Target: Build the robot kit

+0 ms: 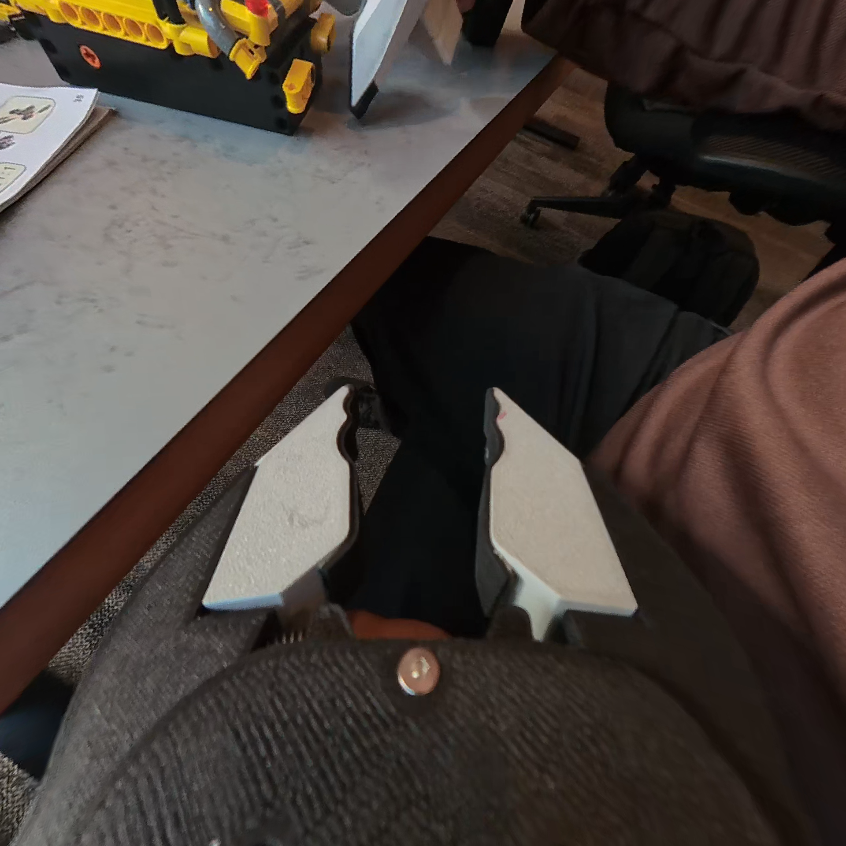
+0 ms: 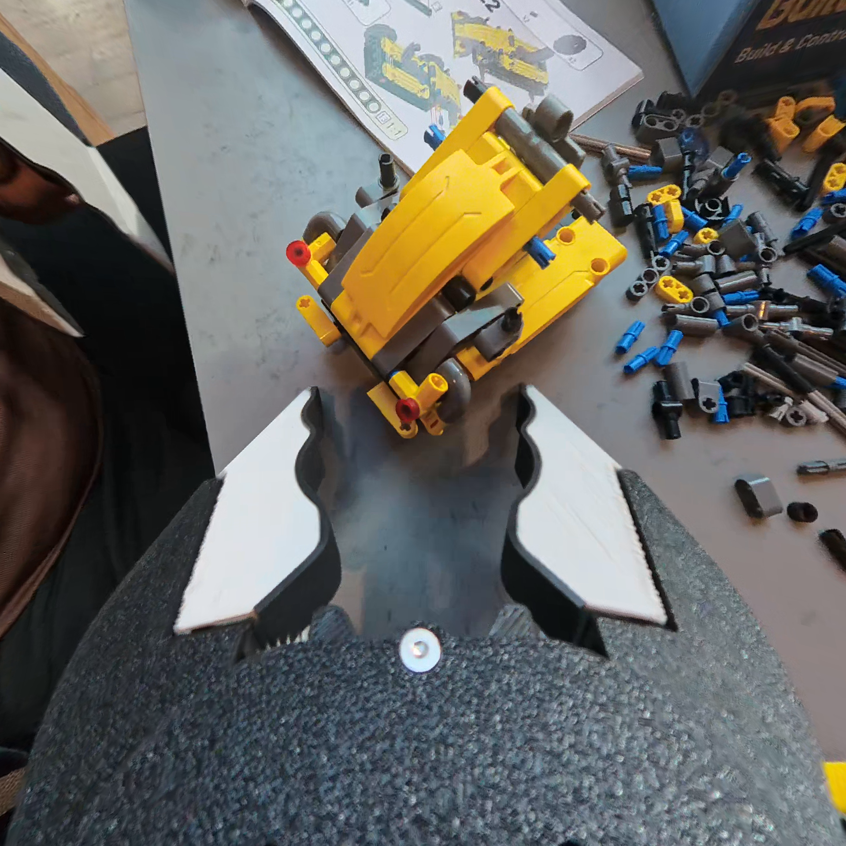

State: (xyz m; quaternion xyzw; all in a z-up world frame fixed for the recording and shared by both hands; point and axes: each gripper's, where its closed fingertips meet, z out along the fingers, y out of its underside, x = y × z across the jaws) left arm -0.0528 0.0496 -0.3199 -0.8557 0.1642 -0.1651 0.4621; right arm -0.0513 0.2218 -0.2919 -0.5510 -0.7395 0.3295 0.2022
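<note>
A yellow, grey and black brick-built vehicle model [image 2: 448, 265] sits on the grey table [image 2: 247, 174]. My right gripper [image 2: 416, 398] is open and empty, its fingertips just short of the model's near end with the red pins. The model also shows in the left wrist view [image 1: 183, 55] at the far top left, with the right gripper's white finger [image 1: 375, 55] beside it. My left gripper [image 1: 419, 398] is open and empty, held off the table's edge [image 1: 320, 329] over a person's dark trouser leg [image 1: 480, 343].
An open instruction booklet [image 2: 412, 50] lies behind the model; it also shows in the left wrist view [image 1: 41, 137]. A heap of several loose black, grey, blue and yellow pieces [image 2: 732, 274] lies to the right. A dark blue box [image 2: 755, 41] stands at the far right. An office chair [image 1: 709, 155] stands beside the table.
</note>
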